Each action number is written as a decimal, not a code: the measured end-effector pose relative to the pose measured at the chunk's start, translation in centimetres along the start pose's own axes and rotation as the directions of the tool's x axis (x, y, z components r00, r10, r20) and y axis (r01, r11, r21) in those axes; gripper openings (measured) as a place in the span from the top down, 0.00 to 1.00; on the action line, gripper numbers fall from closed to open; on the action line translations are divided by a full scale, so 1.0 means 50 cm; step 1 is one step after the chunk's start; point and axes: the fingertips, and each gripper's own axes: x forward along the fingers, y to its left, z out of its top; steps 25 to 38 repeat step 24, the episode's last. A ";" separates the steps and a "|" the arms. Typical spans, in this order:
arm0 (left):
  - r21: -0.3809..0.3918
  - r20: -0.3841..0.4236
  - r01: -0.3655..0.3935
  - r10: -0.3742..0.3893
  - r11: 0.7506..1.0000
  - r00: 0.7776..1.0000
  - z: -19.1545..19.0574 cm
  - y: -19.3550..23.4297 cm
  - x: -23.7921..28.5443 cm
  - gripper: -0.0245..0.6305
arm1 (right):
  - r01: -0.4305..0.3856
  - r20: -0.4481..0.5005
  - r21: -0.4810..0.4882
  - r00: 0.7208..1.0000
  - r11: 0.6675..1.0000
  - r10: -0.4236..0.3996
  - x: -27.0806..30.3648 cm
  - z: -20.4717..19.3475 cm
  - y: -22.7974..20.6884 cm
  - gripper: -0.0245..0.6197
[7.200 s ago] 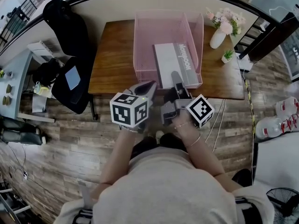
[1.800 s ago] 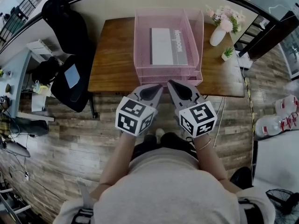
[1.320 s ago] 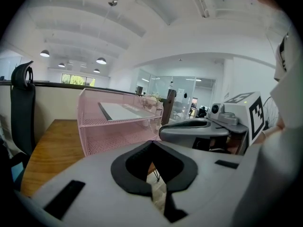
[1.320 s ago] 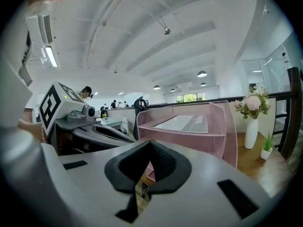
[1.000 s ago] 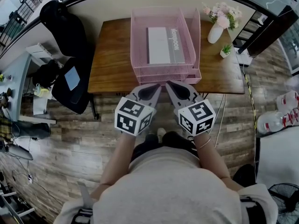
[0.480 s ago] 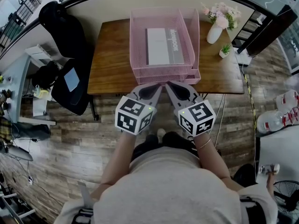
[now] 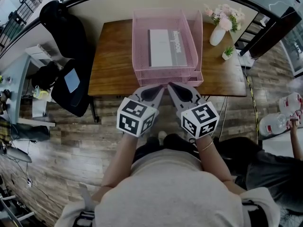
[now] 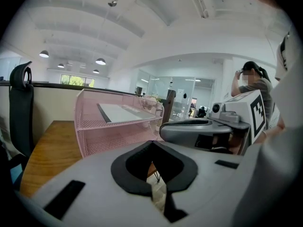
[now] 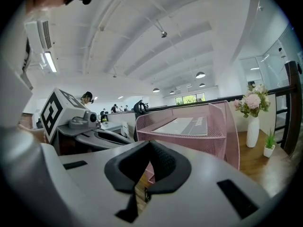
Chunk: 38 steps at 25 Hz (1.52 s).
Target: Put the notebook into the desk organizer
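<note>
The white and grey notebook [image 7: 164, 47] lies flat in the top tray of the pink wire desk organizer [image 7: 140, 40] on the wooden desk. It also shows in the left gripper view as the notebook [image 8: 120, 112] and in the right gripper view as the notebook [image 9: 184, 126]. My left gripper [image 7: 157, 90] and right gripper [image 7: 171, 87] hover side by side just in front of the desk's near edge, below the organizer. Both are shut with nothing between their jaws.
A white vase of pink flowers [image 7: 219, 31] and a small potted plant [image 7: 228, 55] stand at the desk's right end. A black chair [image 7: 66, 30] sits left of the desk. A person [image 7: 265, 171] crouches at the lower right on the wooden floor.
Both grippers have stayed put below the desk edge. A person has come into view at the lower right. Much earlier the right gripper was at the organizer with the notebook lower in it.
</note>
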 end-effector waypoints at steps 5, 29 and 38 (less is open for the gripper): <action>-0.002 -0.003 0.002 -0.002 1.000 1.000 0.000 0.001 0.004 0.95 | 0.001 -0.006 0.005 1.000 1.000 -0.001 0.003 -0.004 -0.005 0.95; -0.021 -0.008 0.029 -0.029 0.999 1.000 0.005 -0.003 0.031 0.95 | 0.018 -0.013 0.015 1.000 1.000 -0.018 -0.007 -0.014 -0.040 0.95; -0.021 -0.008 0.029 -0.029 0.999 1.000 0.005 -0.003 0.031 0.95 | 0.018 -0.013 0.015 1.000 1.000 -0.018 -0.007 -0.014 -0.040 0.95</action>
